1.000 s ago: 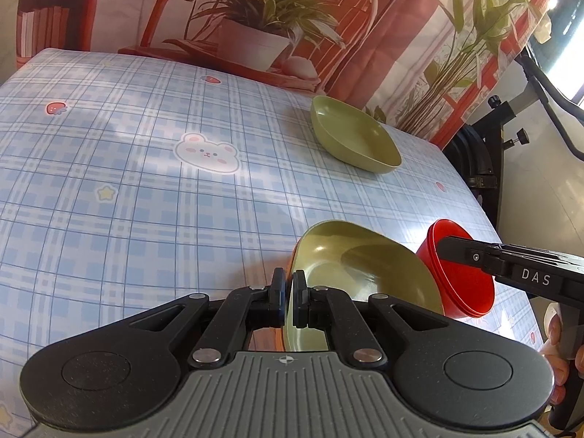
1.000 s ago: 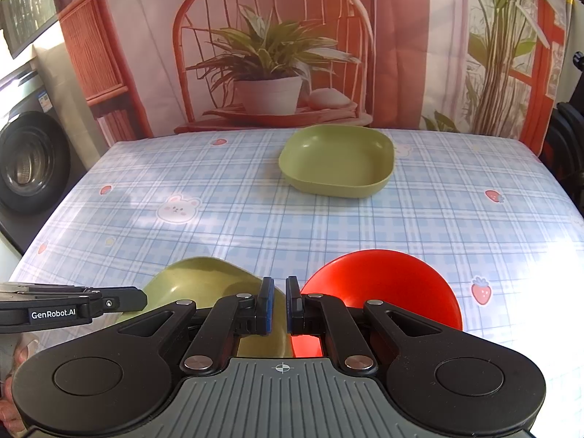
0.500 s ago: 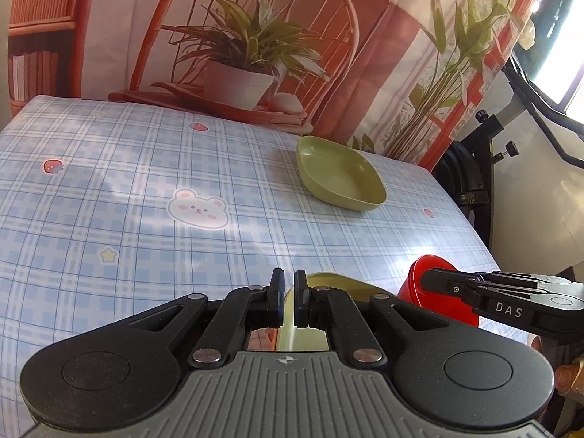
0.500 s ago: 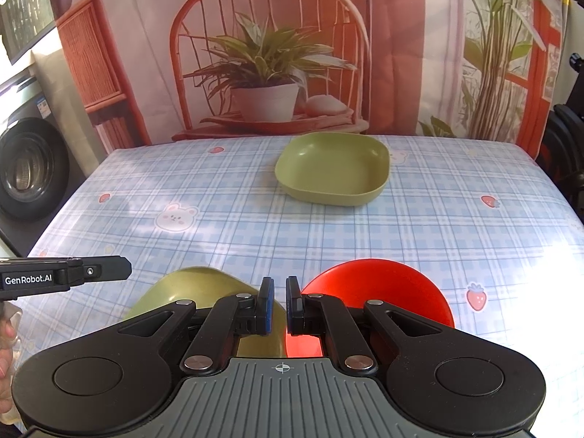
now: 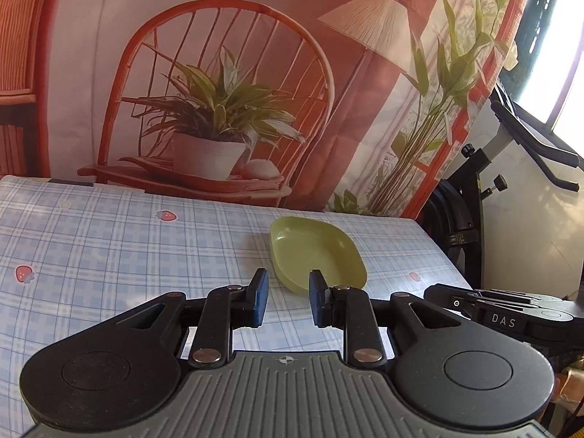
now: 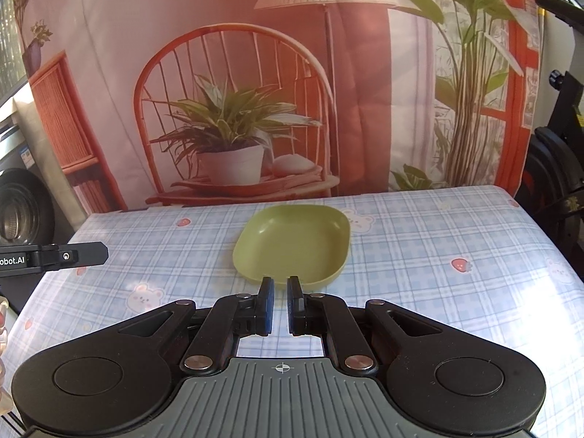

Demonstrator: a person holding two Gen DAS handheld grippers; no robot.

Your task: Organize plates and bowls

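Observation:
A green square plate (image 5: pixel 315 252) lies on the far part of the blue checked tablecloth (image 5: pixel 109 248); it also shows in the right wrist view (image 6: pixel 294 244). My left gripper (image 5: pixel 286 301) is open and empty, raised above the table, short of the plate. My right gripper (image 6: pixel 280 304) is open by a narrow gap and empty, just in front of the plate's near edge. The green bowl and red bowl are out of view. The right gripper's body (image 5: pixel 503 315) shows at the right of the left wrist view.
A printed backdrop (image 6: pixel 237 109) with a chair and plant hangs behind the table. An exercise bike (image 5: pixel 474 219) stands off the right edge. A washing machine (image 6: pixel 18 211) stands at the left. The left gripper's finger (image 6: pixel 54 257) juts in at the left.
Both grippers let go of their bowls and rose and pulled back. The green bowl and red bowl dropped out of view. The left jaws opened wide, the right ones slightly.

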